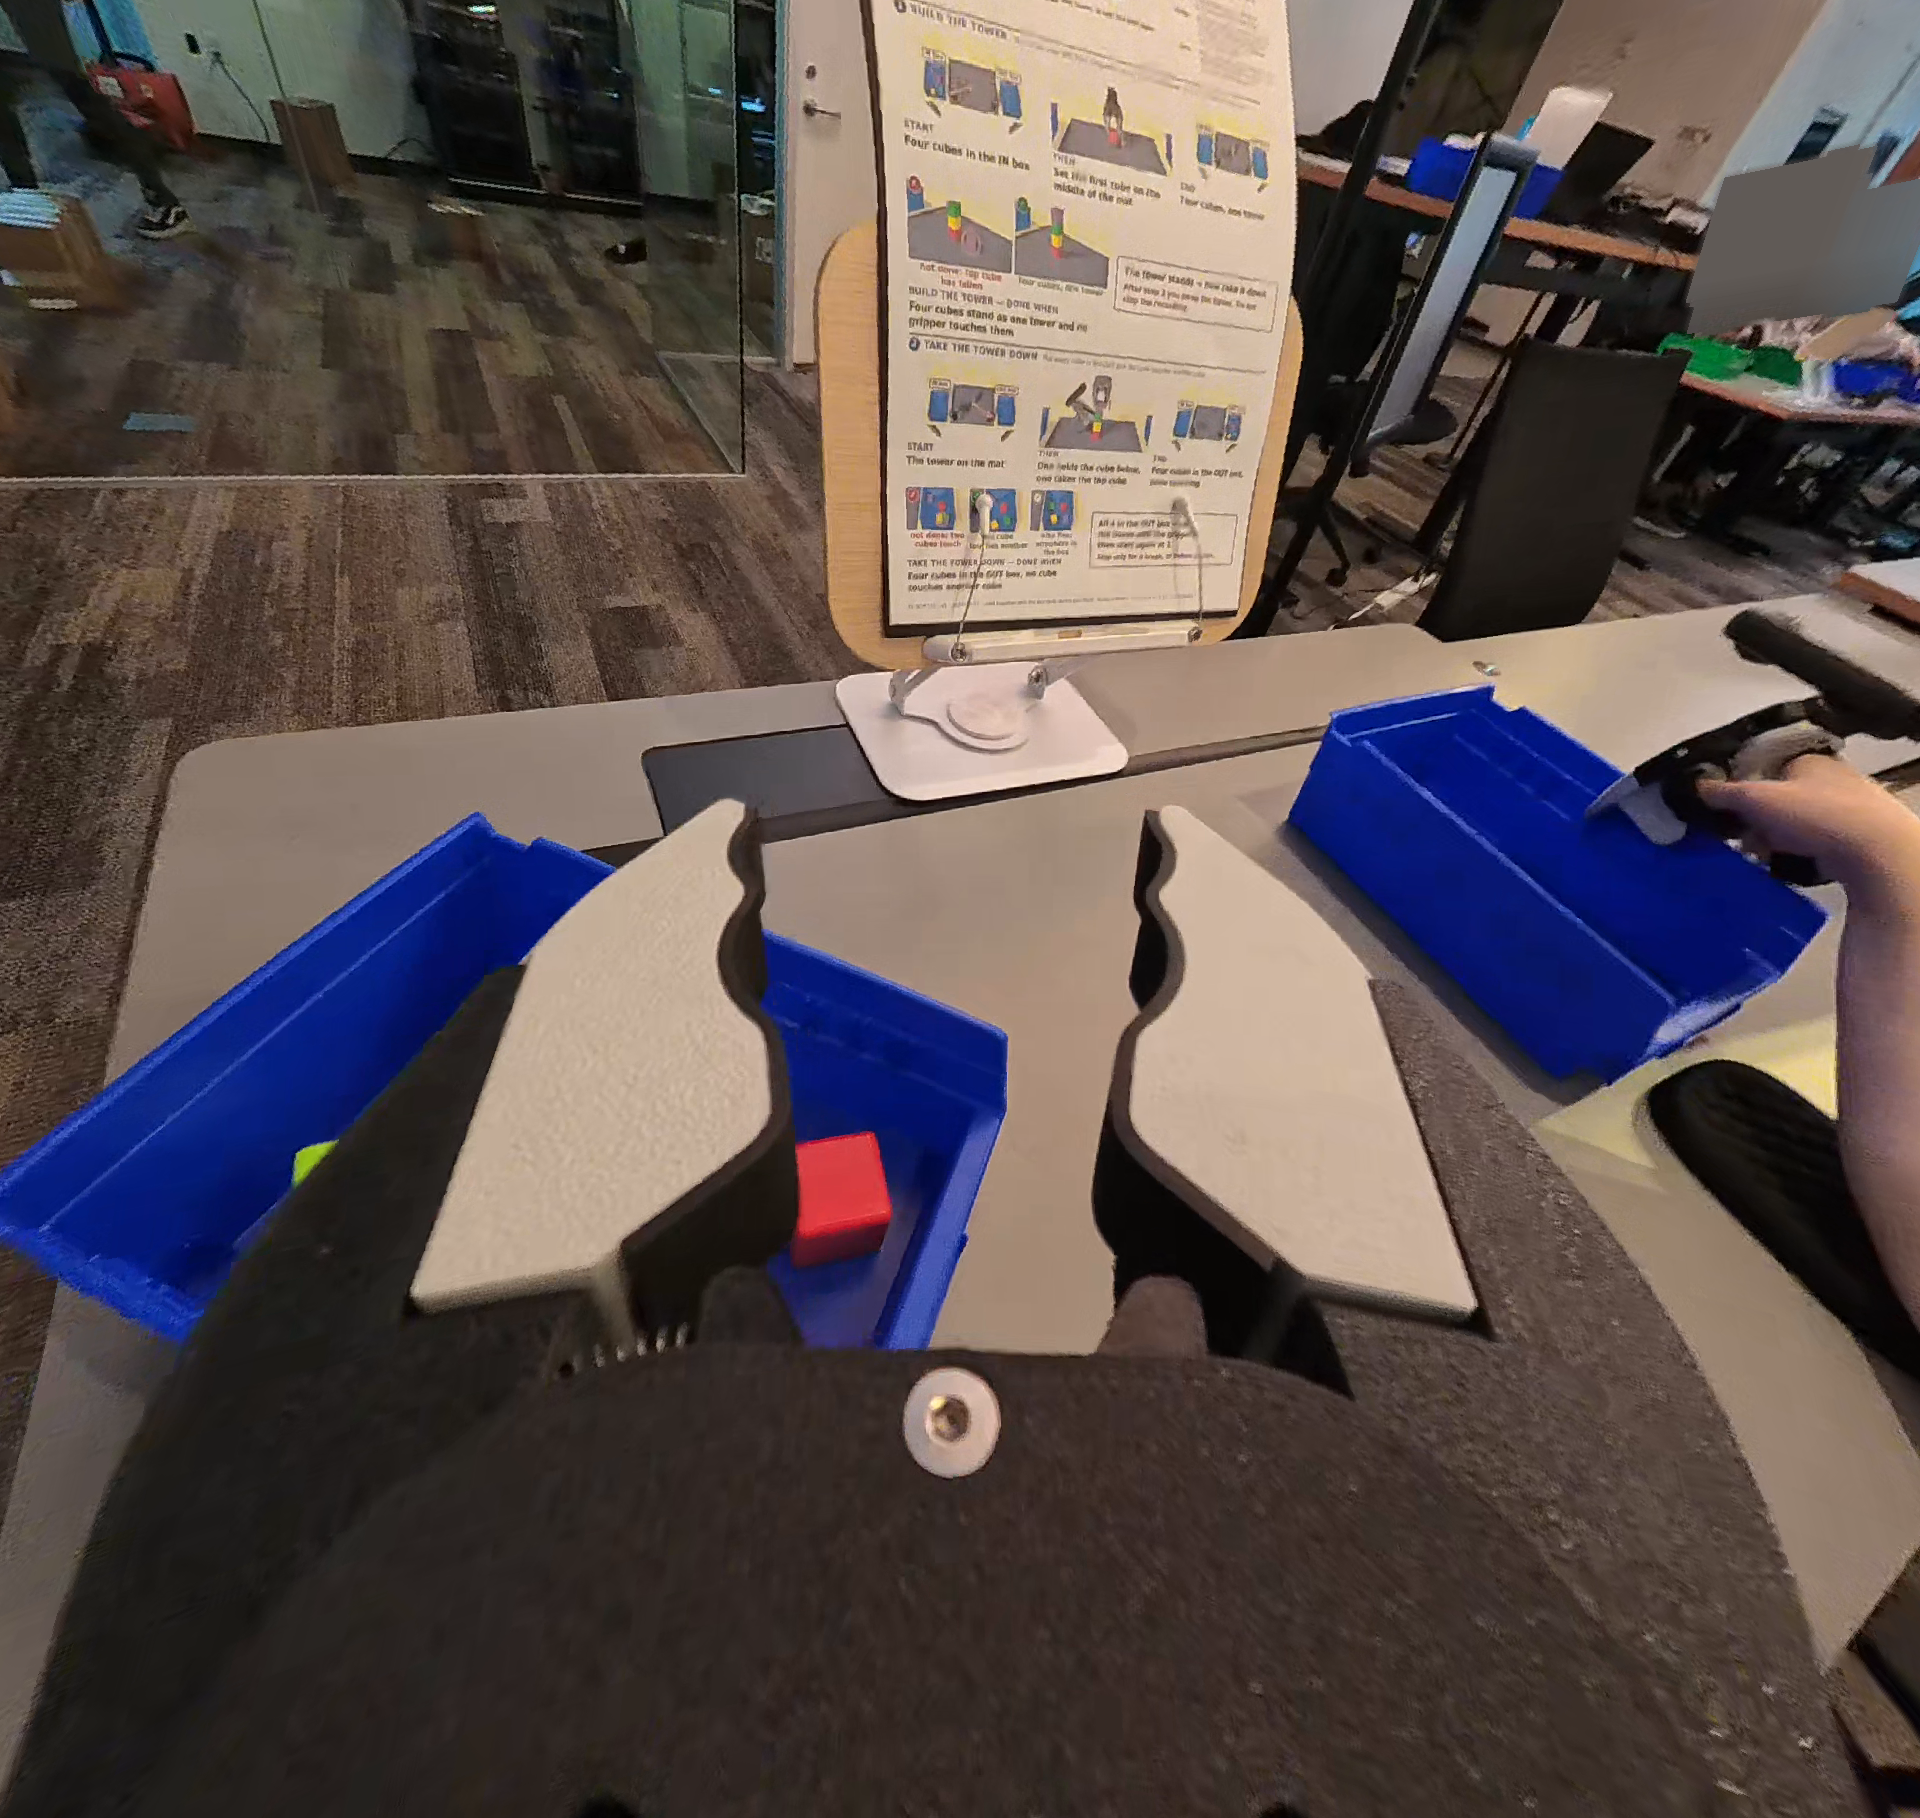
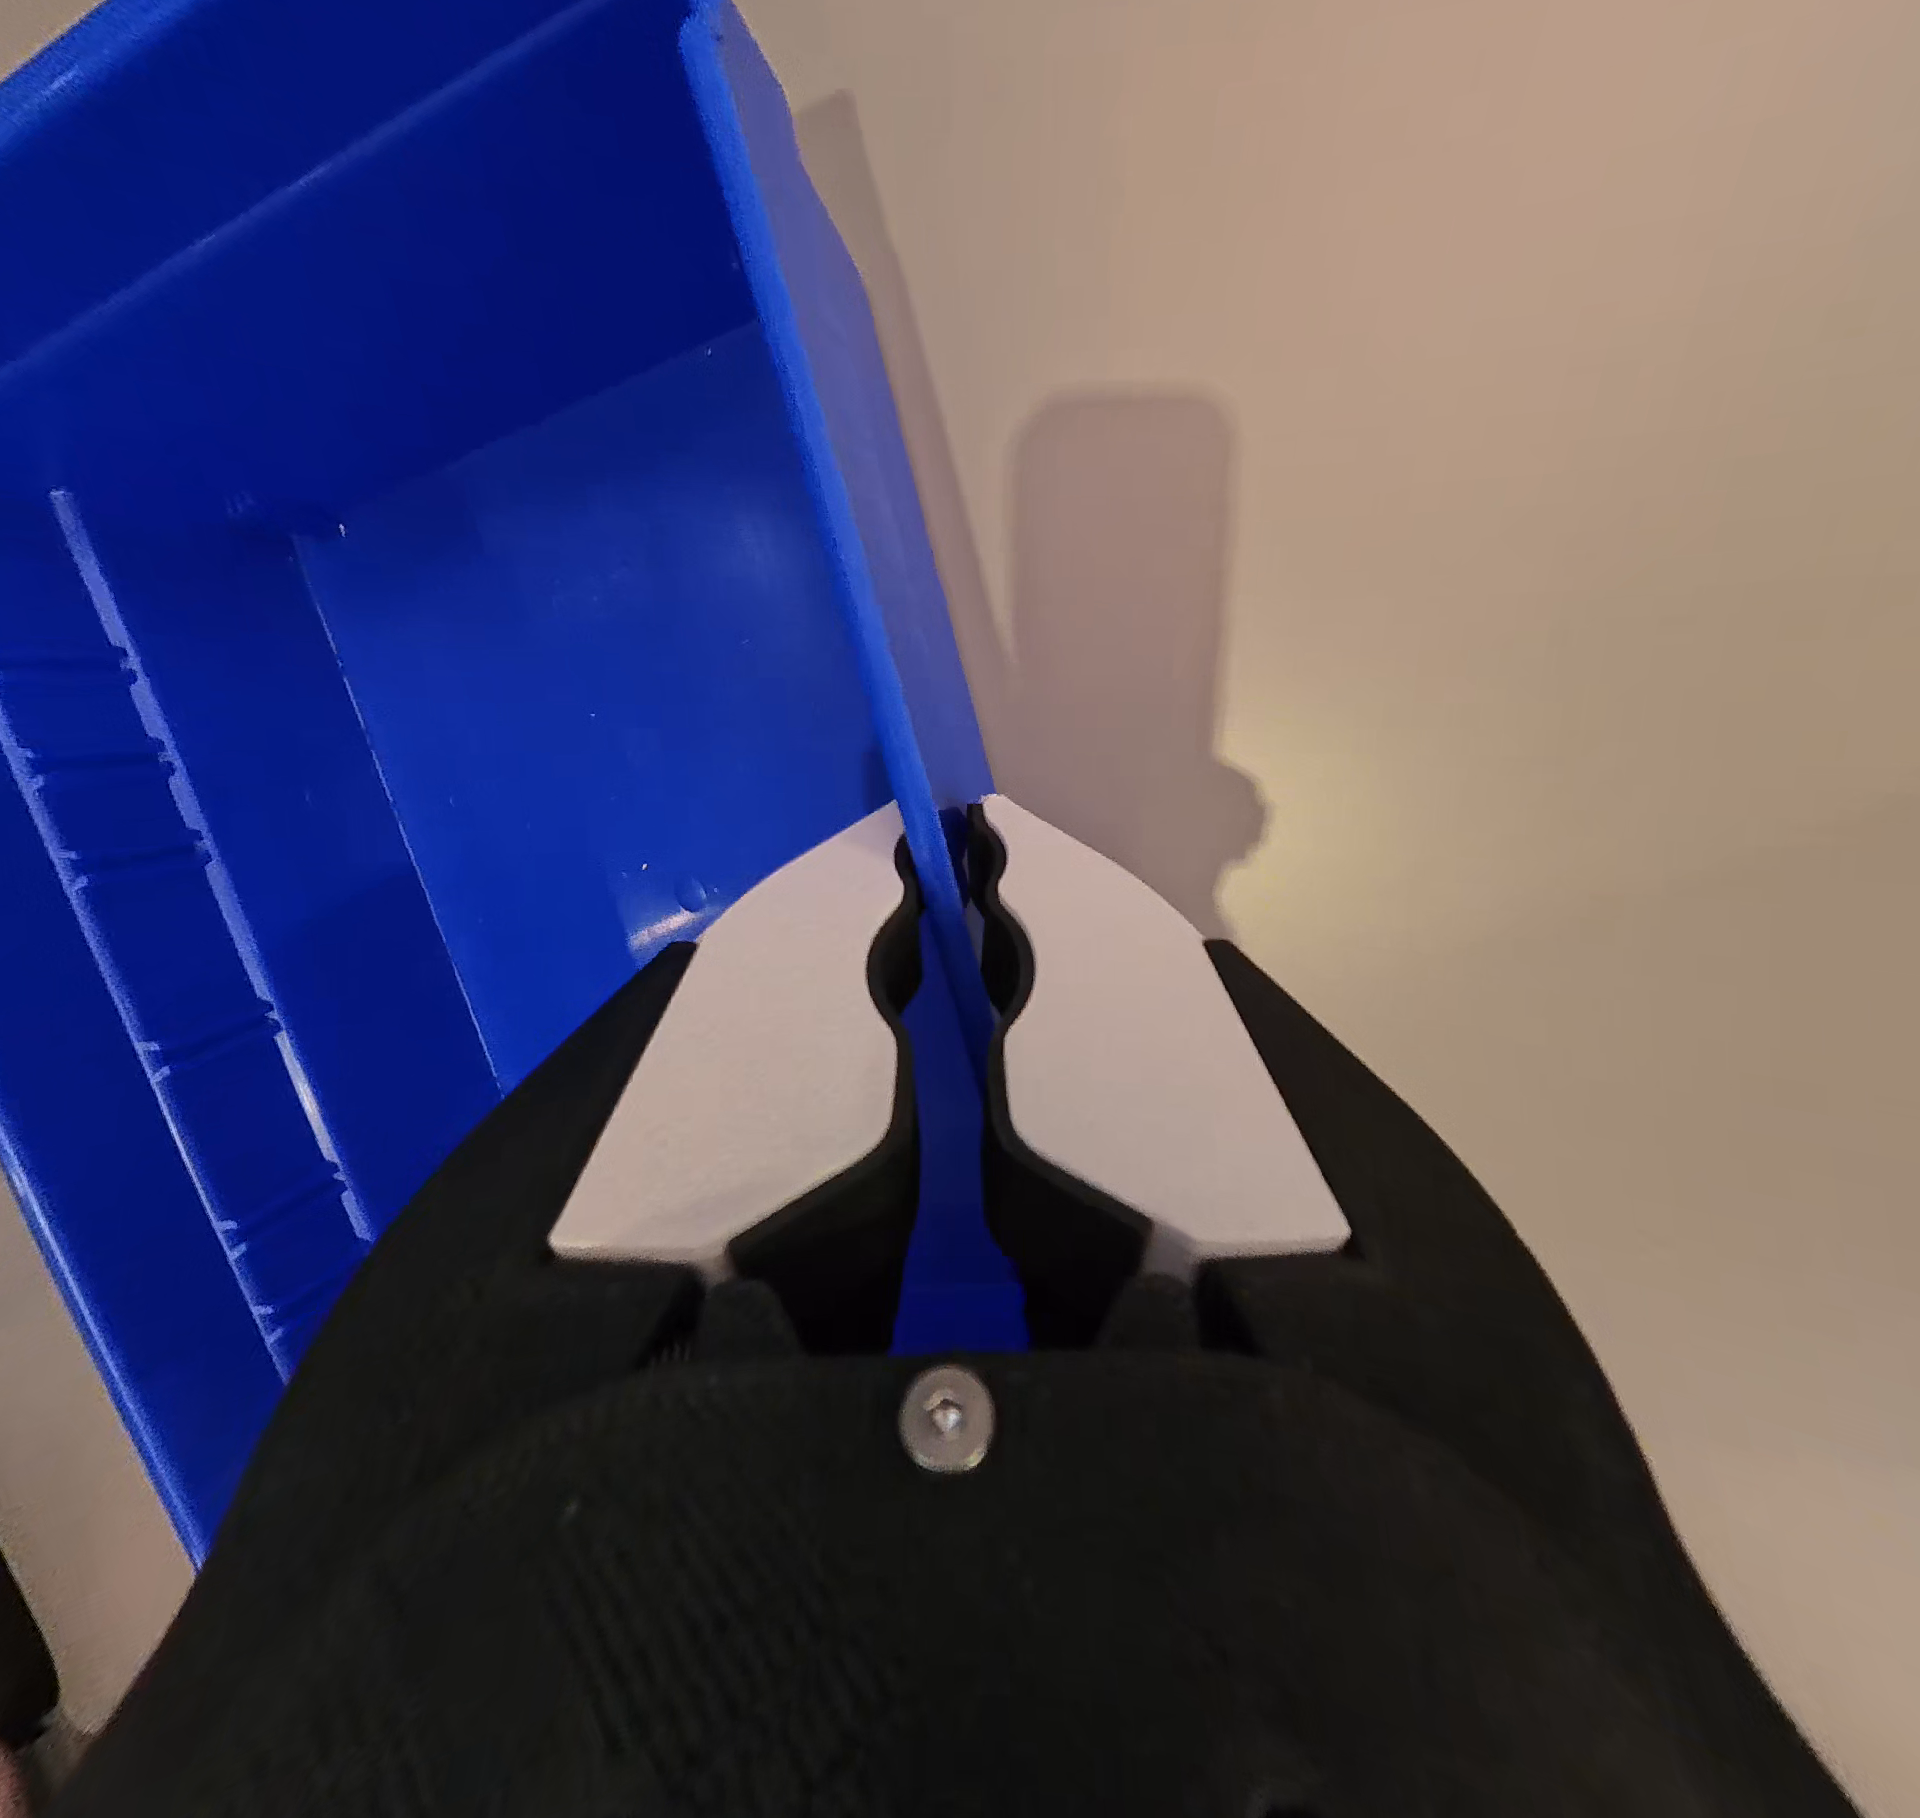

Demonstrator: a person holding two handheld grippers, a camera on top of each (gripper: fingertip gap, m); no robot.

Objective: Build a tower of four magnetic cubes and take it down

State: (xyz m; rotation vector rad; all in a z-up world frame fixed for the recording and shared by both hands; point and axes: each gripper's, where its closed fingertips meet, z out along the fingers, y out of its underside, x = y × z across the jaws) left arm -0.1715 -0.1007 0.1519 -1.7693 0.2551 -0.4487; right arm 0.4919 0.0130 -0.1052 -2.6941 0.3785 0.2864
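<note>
**Right gripper clamps the bin wall while the left hangs open over the cubes**

The grey tabletop [image 1: 997,895] carries everything, and the white-based stand [image 1: 982,729] at its far edge serves as landmark. An instruction sheet [image 1: 1081,262] stands upright on that stand.

Nearer than the stand and to its left lies a blue bin [image 1: 343,999], set at an angle. To the stand's right, about as far from it, lies a second blue bin [image 1: 1475,895]; in the right wrist view its inside [image 2: 520,625] shows no cubes in the part visible.

The left gripper [image 1: 945,937] hangs on the near side of the stand, above the left bin's right end, its jaws spread wide and holding nothing.

The right gripper [image 2: 951,864], held by a hand [image 1: 1808,823], is at the right bin's far-right side from the stand. Its jaws are nearly together, pinching the thin side wall [image 2: 821,480] of that bin between the fingers.

A red cube [image 1: 842,1197] lies in the left bin, at the end nearest the gripper base. A yellow-green cube [image 1: 312,1160] lies farther left in the same bin, mostly hidden behind the left finger. Other cubes cannot be seen.
</note>
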